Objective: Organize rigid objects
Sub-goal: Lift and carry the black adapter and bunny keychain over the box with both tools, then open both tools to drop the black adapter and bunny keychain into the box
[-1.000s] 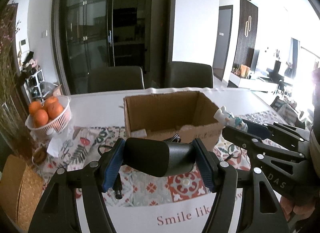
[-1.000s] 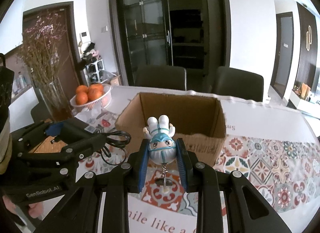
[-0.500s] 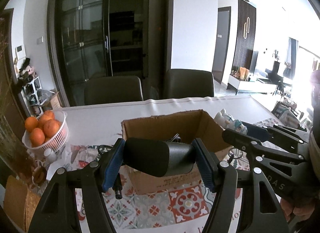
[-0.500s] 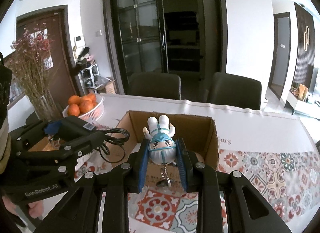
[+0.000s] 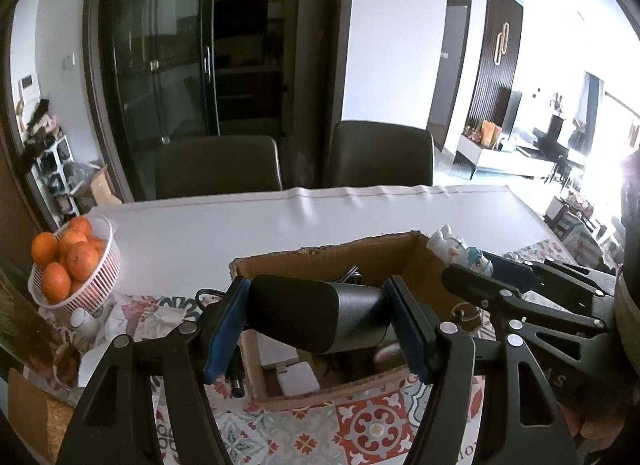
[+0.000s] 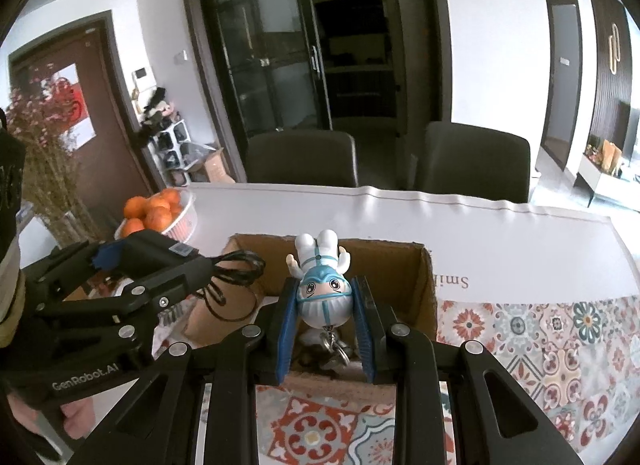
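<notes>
My left gripper (image 5: 318, 319) is shut on a black and grey power adapter (image 5: 320, 315), held crosswise over the near edge of an open cardboard box (image 5: 324, 257). Its black cable (image 6: 236, 269) dangles in loops at the box's left side. My right gripper (image 6: 325, 299) is shut on a small white and blue figurine (image 6: 320, 285) with a key ring hanging under it, above the same box (image 6: 424, 285). In the left wrist view the right gripper (image 5: 472, 269) with the figurine (image 5: 456, 251) hovers at the box's right corner. A few small items lie inside the box, mostly hidden.
A white basket of oranges (image 5: 74, 265) stands at the table's left, next to a vase of dried flowers (image 6: 44, 169). A patterned tablecloth (image 6: 560, 337) covers the near table. Two dark chairs (image 5: 216, 165) stand behind the far edge. A hand (image 6: 76, 417) grips the left tool.
Both grippers have moved forward toward the box and now hang over its opening. Each keeps hold of its object; the box sits lower and closer in both views.
</notes>
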Demonstrator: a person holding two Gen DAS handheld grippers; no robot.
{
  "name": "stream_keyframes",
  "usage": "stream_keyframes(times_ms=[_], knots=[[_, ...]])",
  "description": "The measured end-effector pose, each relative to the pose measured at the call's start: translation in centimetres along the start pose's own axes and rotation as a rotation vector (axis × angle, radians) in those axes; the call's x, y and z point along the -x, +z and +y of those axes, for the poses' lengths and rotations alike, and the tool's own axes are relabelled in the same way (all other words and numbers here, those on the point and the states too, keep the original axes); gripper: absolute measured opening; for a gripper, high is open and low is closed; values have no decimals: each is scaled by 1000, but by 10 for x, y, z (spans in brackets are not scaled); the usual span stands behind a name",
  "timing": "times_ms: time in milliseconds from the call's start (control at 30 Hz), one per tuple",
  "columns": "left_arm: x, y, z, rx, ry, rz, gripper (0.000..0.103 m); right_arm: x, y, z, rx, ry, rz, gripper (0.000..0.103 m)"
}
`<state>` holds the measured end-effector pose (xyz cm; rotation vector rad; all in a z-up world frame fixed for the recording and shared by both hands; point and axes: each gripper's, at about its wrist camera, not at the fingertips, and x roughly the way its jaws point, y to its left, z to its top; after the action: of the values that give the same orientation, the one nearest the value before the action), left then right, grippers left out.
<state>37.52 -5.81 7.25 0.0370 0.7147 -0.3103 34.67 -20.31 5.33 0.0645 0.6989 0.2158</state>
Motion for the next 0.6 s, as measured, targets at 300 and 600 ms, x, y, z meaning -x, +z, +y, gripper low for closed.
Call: stream_keyframes(times_ms=[300, 600], knots=[[-45, 0, 2, 6, 3, 110, 67, -38, 2, -15, -4, -41, 90, 28], [-73, -11, -3, -35, 40, 174, 68, -68, -15, -33, -39, -55, 184, 28]])
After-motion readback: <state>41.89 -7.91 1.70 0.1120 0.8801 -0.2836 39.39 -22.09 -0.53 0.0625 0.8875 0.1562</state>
